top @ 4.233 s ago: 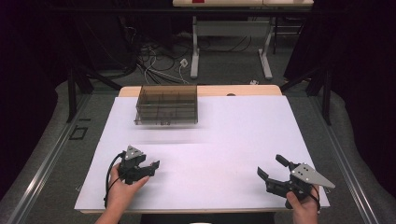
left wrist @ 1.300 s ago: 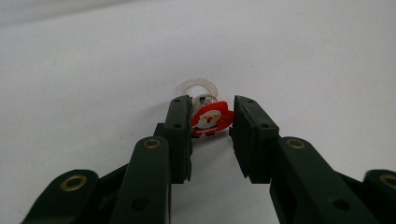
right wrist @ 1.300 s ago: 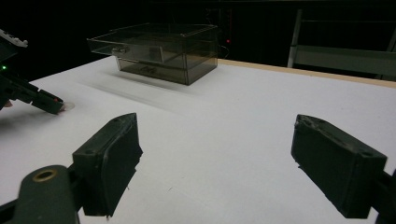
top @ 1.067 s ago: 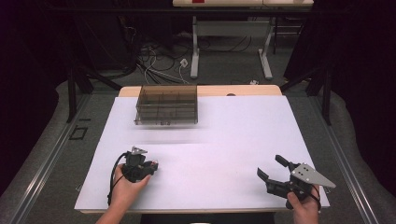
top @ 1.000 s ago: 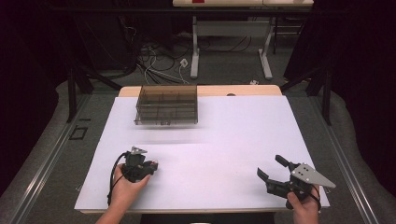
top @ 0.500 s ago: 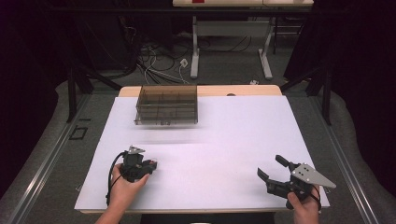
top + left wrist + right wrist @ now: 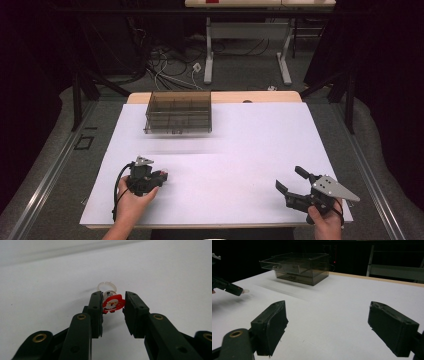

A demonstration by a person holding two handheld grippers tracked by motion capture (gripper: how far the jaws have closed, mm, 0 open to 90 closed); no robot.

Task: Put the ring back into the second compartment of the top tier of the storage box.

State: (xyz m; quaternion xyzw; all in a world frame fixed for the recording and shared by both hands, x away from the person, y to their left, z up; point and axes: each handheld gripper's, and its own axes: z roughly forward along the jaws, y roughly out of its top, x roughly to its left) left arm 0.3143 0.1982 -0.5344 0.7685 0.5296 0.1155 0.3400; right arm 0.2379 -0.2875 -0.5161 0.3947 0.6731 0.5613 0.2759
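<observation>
1. A small red-and-white Santa ring with a clear plastic band is held between the left gripper fingers, narrowed around it, low over the white surface.
2. Contact looks slight; a slip could be caused.
3. The Santa face is turned toward the camera, the band pointing away.
4. The right gripper fingers are spread wide, empty.
5. A smoky transparent plastic compartment box is seen far off.

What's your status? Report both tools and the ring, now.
Left tool closed on the Santa ring, near the white table. Right tool open, empty, off to the side. Compartment box at far edge; path between looks clear.
</observation>
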